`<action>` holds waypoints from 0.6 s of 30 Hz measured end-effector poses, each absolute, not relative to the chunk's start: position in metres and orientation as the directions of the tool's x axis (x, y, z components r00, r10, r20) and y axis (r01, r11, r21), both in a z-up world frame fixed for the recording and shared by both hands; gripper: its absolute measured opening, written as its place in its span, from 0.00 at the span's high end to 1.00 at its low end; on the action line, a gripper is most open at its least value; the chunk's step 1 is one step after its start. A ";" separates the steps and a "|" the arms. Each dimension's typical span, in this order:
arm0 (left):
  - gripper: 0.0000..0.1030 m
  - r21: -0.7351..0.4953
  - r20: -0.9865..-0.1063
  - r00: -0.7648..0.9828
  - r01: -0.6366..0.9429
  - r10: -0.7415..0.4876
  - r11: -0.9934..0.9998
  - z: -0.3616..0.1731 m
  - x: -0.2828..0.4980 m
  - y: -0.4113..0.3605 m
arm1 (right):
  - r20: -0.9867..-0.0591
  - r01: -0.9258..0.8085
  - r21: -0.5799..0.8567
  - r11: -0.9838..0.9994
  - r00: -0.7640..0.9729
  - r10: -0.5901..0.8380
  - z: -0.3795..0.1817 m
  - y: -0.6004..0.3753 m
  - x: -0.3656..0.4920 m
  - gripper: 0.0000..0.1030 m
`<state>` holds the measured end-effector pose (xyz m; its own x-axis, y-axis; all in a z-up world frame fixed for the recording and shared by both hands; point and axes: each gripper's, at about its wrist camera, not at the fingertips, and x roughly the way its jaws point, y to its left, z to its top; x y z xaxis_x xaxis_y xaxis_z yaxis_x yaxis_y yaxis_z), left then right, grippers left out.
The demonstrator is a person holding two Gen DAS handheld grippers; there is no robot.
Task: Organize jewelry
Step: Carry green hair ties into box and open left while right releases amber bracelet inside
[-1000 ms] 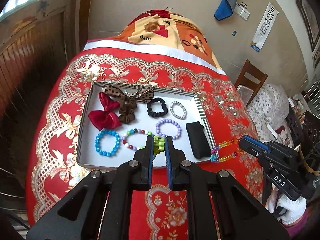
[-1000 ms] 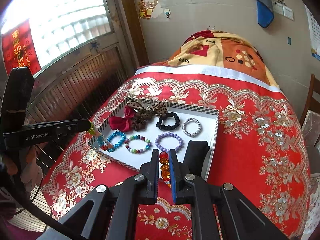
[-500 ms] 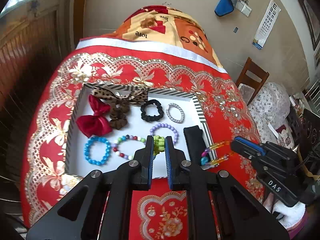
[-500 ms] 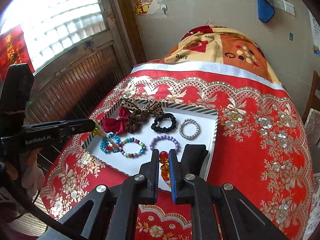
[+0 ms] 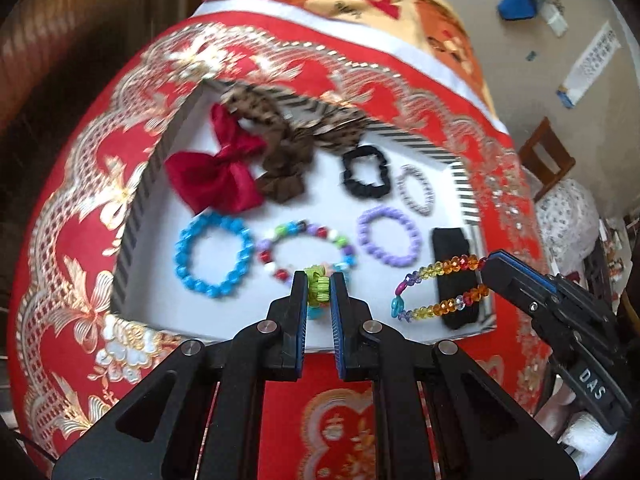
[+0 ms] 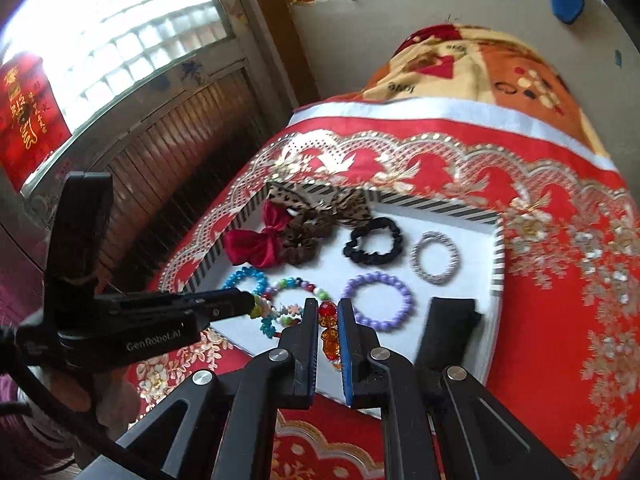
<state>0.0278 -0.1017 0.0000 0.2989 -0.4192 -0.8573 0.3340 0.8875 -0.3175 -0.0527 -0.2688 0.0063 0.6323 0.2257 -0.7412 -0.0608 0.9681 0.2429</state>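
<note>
Down at the near edge of the tray [image 5: 138,204], two bracelets are held over its white floor. The left gripper [image 5: 319,293] is closed on a flower bead bracelet [image 5: 318,289], which is pinched by its green part above the near middle of the tray. The right gripper [image 5: 486,266] is closed on an amber bead bracelet [image 5: 434,294], and the loop is stretched out over the near right corner. In the right wrist view, red and orange beads of this bracelet [image 6: 329,330] are seen squeezed between the pads of the right gripper [image 6: 329,320], and the left gripper [image 6: 250,303] is seen from the side with little flowers hanging from its tip. A black pouch [image 5: 452,258] is laid along the right edge of the tray, partly under the amber loop. Just past the grippers, a blue bracelet [image 5: 214,254], a mixed bead bracelet [image 5: 306,246] and a purple bracelet [image 5: 389,236] are set in a row. Farther back, a red bow [image 5: 218,174], a brown scrunchie [image 5: 284,168], a black scrunchie [image 5: 366,172] and a silver bracelet [image 5: 418,190] are laid. At the far edge, a leopard bow [image 5: 292,118] is leaned on the striped wall. The tray is set on a red and gold cloth [image 5: 80,208].
</note>
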 end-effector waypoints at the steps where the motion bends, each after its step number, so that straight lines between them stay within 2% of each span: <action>1: 0.91 -0.315 -0.861 0.299 0.324 -0.412 0.892 -0.002 0.029 -0.098 | -0.750 -0.053 0.252 0.966 0.621 0.230 0.000 -0.271 -0.050 0.92; 9: 0.90 -0.303 -0.874 0.295 0.292 -0.387 0.907 -0.016 0.030 -0.089 | -0.835 0.041 0.236 0.971 0.520 0.181 -0.046 -0.299 -0.047 0.92; 16: 0.90 -0.271 -0.874 0.325 0.292 -0.361 0.917 -0.017 0.028 -0.092 | -0.866 0.068 0.213 0.975 0.476 0.156 -0.062 -0.304 -0.047 0.92; 18: 0.86 -0.259 -0.871 0.341 0.294 -0.353 0.920 -0.016 0.027 -0.092 | -0.871 0.076 0.207 0.975 0.469 0.148 -0.063 -0.305 -0.046 0.92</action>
<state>0.0273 -0.0919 -0.0159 0.3410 -0.3535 -0.8711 0.2936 0.9203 -0.2585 -0.0456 -0.3047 -0.0631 0.4693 0.1482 -0.8705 0.0760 0.9754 0.2070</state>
